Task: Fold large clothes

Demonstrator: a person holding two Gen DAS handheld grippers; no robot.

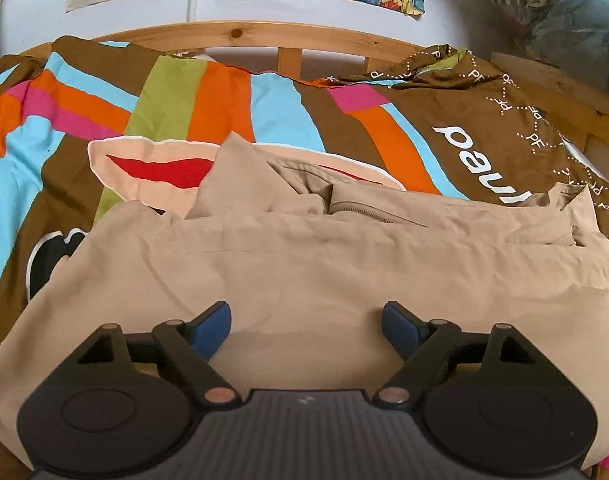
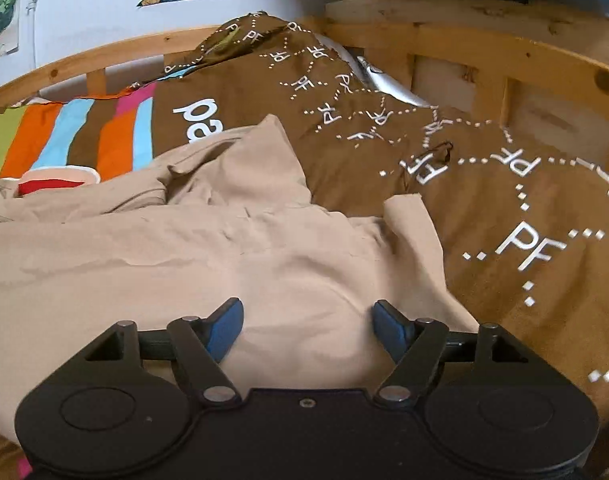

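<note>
A large beige garment (image 1: 304, 264) lies spread across the bed, with its collar and zip at the far side. It also fills the left and middle of the right wrist view (image 2: 208, 264), where one corner points to the right. My left gripper (image 1: 306, 326) is open just above the garment's near part, with nothing between its blue pads. My right gripper (image 2: 307, 326) is open over the garment's right part, empty too.
The garment rests on a striped, brightly coloured duvet (image 1: 224, 112) with a brown area printed "PF" (image 2: 504, 208). A wooden bed frame (image 1: 264, 32) runs along the far side and the right (image 2: 484, 44). A wall with pictures stands behind.
</note>
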